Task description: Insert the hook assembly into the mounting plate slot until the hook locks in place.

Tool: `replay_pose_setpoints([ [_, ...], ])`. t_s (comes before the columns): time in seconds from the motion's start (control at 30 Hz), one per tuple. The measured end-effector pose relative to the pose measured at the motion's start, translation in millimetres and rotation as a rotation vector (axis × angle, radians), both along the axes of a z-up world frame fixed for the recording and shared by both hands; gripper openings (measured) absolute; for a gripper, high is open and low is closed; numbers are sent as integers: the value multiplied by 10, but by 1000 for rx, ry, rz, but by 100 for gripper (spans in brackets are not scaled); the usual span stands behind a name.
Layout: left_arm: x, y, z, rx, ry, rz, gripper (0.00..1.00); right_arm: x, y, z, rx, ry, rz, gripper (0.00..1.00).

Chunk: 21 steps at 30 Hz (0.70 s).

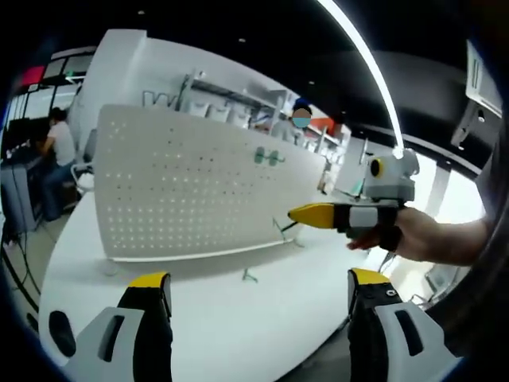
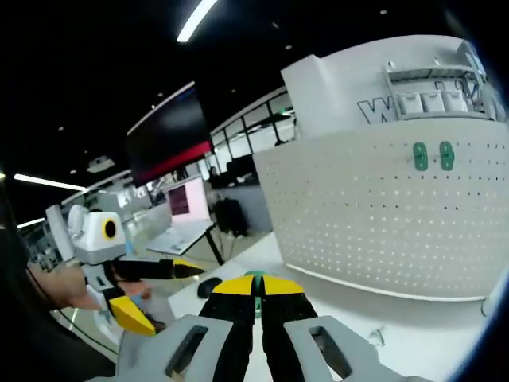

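- the right hand-held gripper (image 2: 256,288) was closed, its yellow-tipped jaws pinched on a small green-headed hook assembly (image 2: 255,278) whose top peeped out between the tips; in the left gripper view the same hand-held gripper (image 1: 296,213) showed with a thin wire end of the hook assembly (image 1: 286,228) hanging from the tip.
- the left hand-held gripper (image 1: 258,288) stood open and empty, jaws wide apart, low over the white tabletop (image 1: 215,334).
- the mounting plate (image 1: 191,179), a white perforated board standing upright on the tabletop, lay ahead of both hand-held grippers; the held hook assembly was near its front face but apart from it, no contact visible.
- two green hooks (image 2: 433,156) were already seated high on the board.
- a further small wire piece (image 1: 249,276) lay loose on the tabletop in front of the board; its kind could not be told.
- judgement: the step in hand was the approach to the slot. to do it well, the hook's wire ends should be squared to a row of holes, brought in level, then pressed and dropped until seated, with grip kept firm so the piece does not twist.
- judgement: the free left hand-held gripper could steady the board, which might tip or slide under the push.
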<state>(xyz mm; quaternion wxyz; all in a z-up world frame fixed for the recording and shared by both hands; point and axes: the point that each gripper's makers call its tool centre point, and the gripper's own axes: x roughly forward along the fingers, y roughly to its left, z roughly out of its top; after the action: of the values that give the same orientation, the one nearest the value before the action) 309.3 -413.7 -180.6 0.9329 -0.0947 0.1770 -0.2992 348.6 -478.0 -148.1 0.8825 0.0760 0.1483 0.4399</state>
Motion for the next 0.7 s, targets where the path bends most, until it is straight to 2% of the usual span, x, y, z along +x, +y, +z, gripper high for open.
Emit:
replay_pose_setpoints([
  [0.3,17,-51,-10,-64,24,-9,80,-248,184,67,75,-12,3,0],
  [0.7,20,-69,52,-127,22,-35,52,-394,373,151,115,-38,35,0],
])
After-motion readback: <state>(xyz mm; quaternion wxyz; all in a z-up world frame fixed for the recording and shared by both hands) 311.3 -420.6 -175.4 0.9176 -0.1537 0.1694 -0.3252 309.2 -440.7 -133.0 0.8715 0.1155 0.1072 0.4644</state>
